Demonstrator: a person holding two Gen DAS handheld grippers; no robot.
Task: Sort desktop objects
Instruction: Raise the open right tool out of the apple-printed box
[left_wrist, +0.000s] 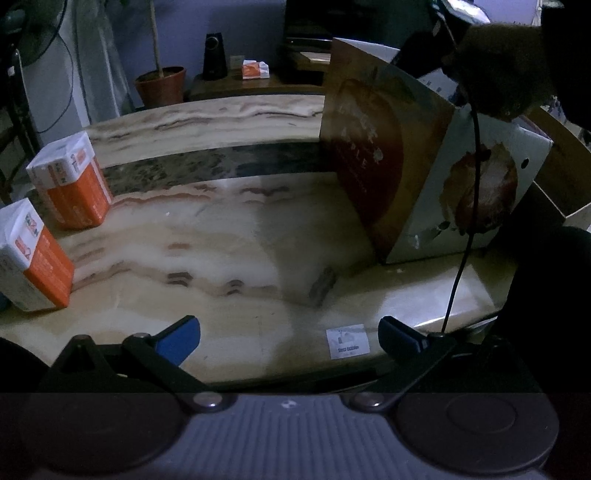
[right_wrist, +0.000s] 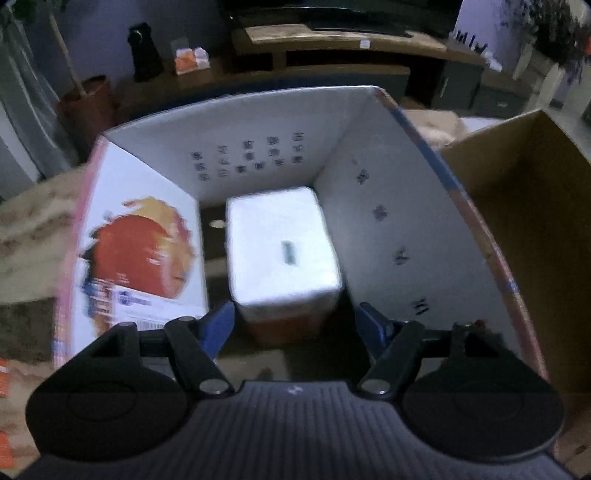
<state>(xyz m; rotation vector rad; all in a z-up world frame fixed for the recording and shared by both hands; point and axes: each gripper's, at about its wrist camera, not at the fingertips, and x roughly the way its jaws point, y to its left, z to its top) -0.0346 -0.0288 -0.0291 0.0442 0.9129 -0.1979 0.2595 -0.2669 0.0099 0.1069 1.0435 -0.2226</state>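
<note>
glossy marble tabletop (left_wrist: 229, 236); matt printed cardboard box (right_wrist: 258, 155); plastic-wrapped pack (right_wrist: 282, 243).

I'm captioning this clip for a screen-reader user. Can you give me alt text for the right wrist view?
A white and orange pack stands inside an open white box printed with an apple, just beyond the right gripper, whose blue jaws are open. A plain brown box sits to its right.

Both wrist views face down, sharing the apple box (left_wrist: 424, 177) (close).
</note>
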